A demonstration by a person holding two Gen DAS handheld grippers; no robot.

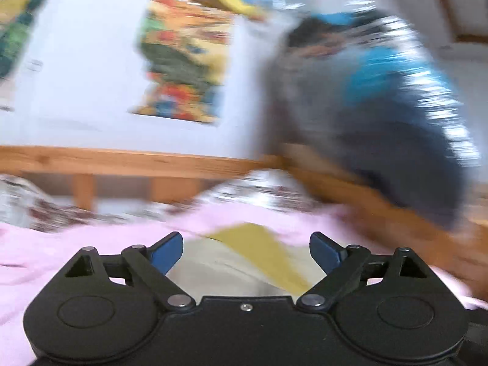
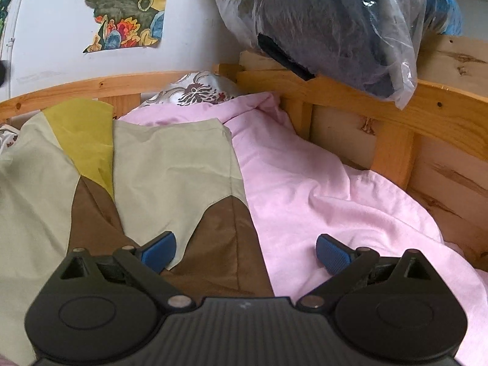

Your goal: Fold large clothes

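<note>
Both tools are empty, so this looks like a pause between folds. The right tool (image 2: 245, 253) stands wide over the pale-green, brown and yellow cloth garment (image 2: 170, 158), lying at 10 o'clock on the pink sheet (image 2: 320, 189) of the wooden-framed bed (image 2: 360, 97). The left tool (image 1: 245, 251) also gapes. Next: pinch a garment edge. At 1 o'clock, a clear plastic bag (image 2: 396, 55) holds dark fuzzy fabric.
</note>
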